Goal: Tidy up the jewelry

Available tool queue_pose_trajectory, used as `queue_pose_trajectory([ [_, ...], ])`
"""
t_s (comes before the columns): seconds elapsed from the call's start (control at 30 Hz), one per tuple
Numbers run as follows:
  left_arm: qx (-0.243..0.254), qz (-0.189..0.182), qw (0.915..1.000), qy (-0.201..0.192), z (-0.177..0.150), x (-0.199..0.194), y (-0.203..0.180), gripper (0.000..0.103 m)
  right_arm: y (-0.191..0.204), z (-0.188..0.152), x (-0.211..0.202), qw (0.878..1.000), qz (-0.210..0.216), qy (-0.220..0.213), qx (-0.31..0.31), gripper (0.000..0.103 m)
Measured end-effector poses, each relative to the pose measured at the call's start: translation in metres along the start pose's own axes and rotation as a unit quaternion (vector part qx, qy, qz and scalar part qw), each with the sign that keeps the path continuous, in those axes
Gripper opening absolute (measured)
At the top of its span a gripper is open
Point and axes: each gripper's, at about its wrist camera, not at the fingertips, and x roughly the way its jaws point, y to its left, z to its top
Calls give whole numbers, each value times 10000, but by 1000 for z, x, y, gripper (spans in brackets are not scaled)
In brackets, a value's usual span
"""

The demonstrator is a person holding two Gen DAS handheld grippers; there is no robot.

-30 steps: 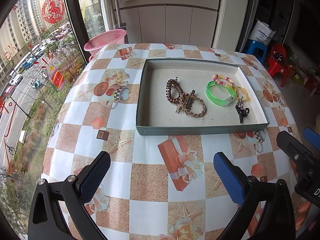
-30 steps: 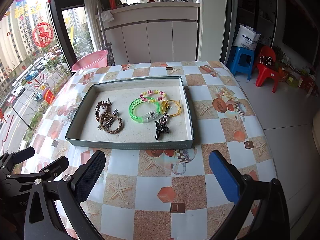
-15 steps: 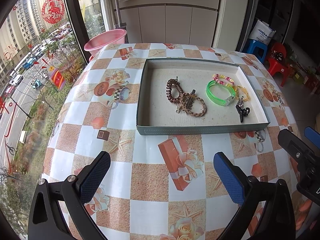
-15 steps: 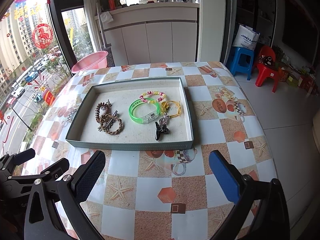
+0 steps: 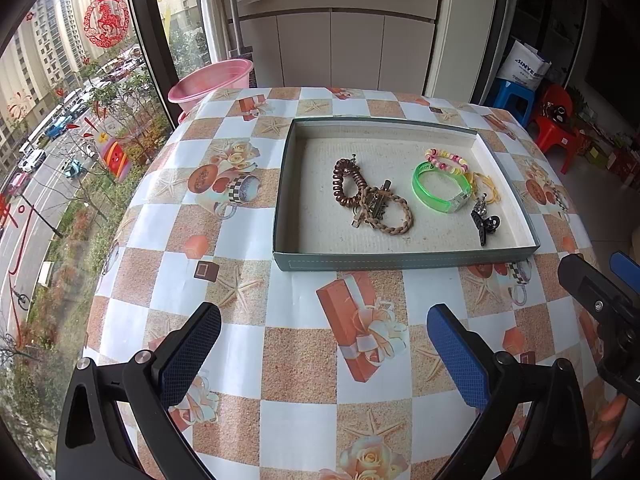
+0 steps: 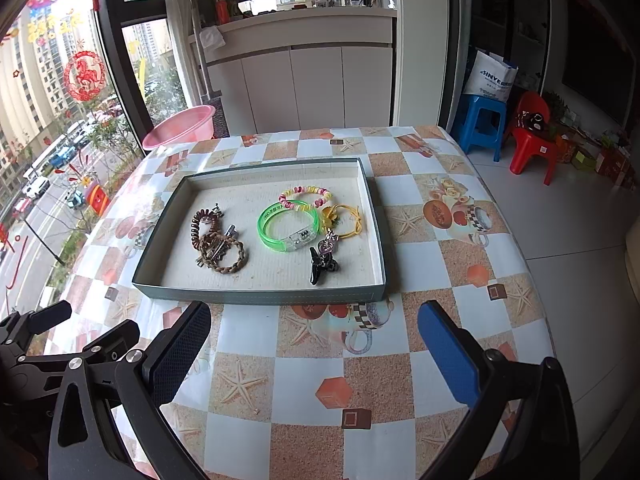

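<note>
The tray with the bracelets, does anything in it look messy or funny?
Yes. In the tray, the brown coil bracelet, braided bracelet and a metal clip lie tangled in one heap at its left, overlapping.

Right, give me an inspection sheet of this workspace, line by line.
Surface: table under a checked cloth printed with starfish and gifts.
Job's things: tray holding a brown coil, braided band, green bangle, bead bracelet, yellow cord and black clip; the brown pieces overlap.
Clutter: nothing seen on the cloth outside the tray.
Grippers: left tongs and right tongs open, empty, short of the tray.
Cables: nothing seen.
Surroundings: pink basin, window, cabinets, blue stool, red chair.
</note>
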Motion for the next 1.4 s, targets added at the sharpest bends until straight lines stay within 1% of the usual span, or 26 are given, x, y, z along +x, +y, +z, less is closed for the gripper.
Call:
queue_pose_trajectory([
  [0.43, -27, 41, 10000, -1, 1, 0, 2, 103, 0, 0, 0, 10000, -3, -5, 6, 103],
  [1.4, -33, 10, 10000, -26, 0, 0, 4, 103, 0, 0, 0, 10000, -4, -12, 9, 103],
])
